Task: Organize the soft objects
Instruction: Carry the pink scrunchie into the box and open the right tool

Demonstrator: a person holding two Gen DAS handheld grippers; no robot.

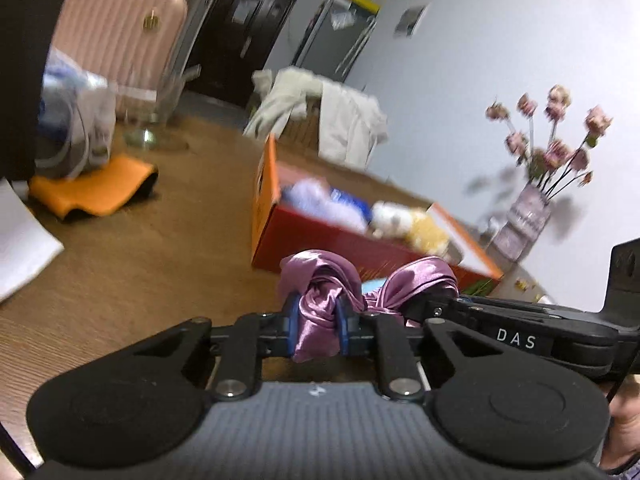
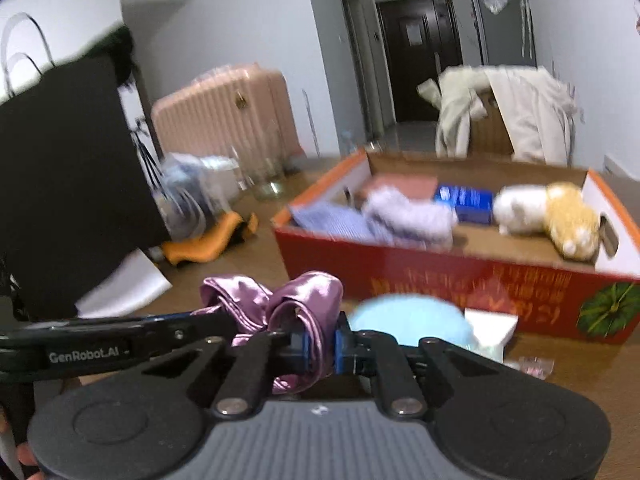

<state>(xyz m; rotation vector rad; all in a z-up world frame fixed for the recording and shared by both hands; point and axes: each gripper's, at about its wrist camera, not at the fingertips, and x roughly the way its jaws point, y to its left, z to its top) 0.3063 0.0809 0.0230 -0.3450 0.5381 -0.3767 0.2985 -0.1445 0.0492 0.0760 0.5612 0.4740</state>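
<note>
The purple satin cloth [image 1: 320, 312] is pinched near each end by the left tool [image 1: 318, 326] and right tool [image 2: 318, 346], both clamped shut, apparently for placing in the red cardboard box [image 2: 460, 276] just beyond.

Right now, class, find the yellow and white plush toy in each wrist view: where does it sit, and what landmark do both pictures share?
Left wrist view: the plush toy lies right of centre, in the right end of the red box, above the purple satin cloth.
Right wrist view: the plush toy lies at the right, again in the box's right end.
Shared landmark: the dark door beyond.
</note>
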